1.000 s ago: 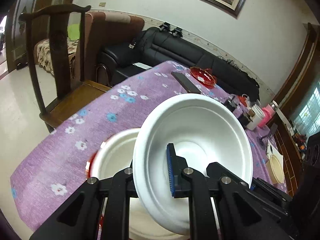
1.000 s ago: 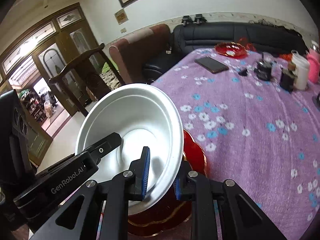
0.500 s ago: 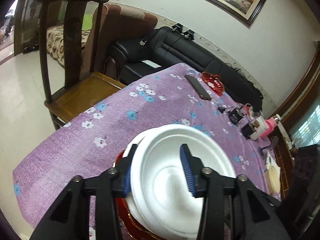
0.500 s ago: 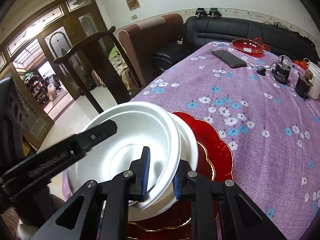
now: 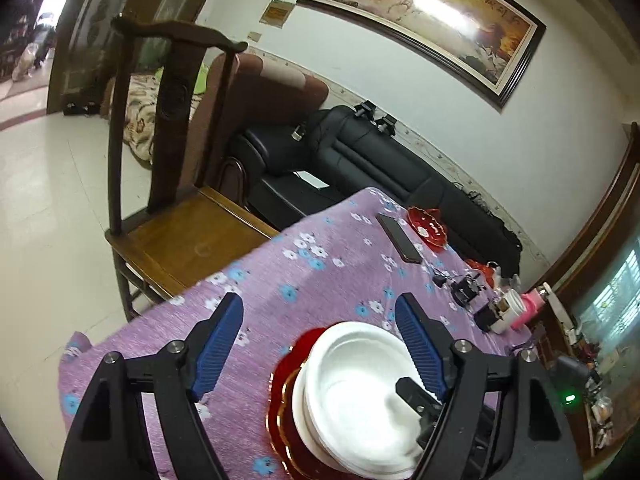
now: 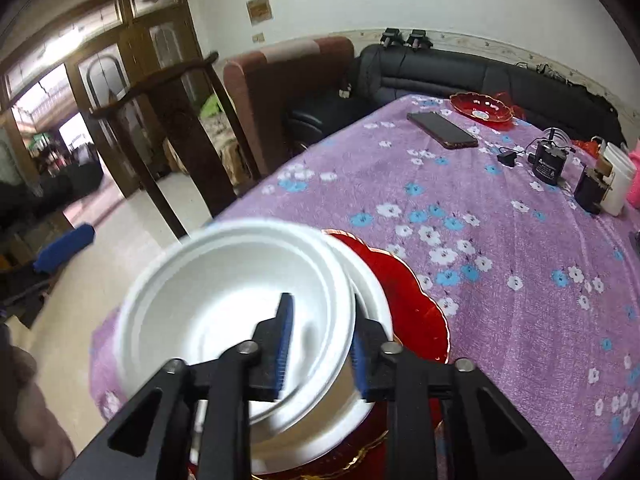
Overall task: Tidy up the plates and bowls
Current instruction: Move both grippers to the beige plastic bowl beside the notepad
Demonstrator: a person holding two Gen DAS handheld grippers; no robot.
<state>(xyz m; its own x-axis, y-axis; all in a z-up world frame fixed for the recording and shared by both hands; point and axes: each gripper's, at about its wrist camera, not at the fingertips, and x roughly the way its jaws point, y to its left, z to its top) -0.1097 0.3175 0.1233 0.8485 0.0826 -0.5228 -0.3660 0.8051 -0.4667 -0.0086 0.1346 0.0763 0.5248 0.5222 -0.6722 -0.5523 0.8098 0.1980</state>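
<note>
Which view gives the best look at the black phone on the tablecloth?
The right wrist view: the phone lies unobstructed on the purple tablecloth, near the small red dish, its whole outline readable. The left wrist view also shows the phone, but smaller and more foreshortened, far up the table.

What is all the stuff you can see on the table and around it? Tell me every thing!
bowls: two, white, stacked on the red plate, near table edge
plate: one, red with gold rim, under the bowls
dish: one, red, far end of the table
phone: one, black, flat beside the dish
cup: one, white, right side of the table
tablecloth: one, purple with flowers, covers the table
chair: one, dark wood, beside the table
sofa: one, black, against the wall
painting: one, framed, on the wall
left claw: open, above the bowls
right claw: open, astride the top bowl's rim
</note>
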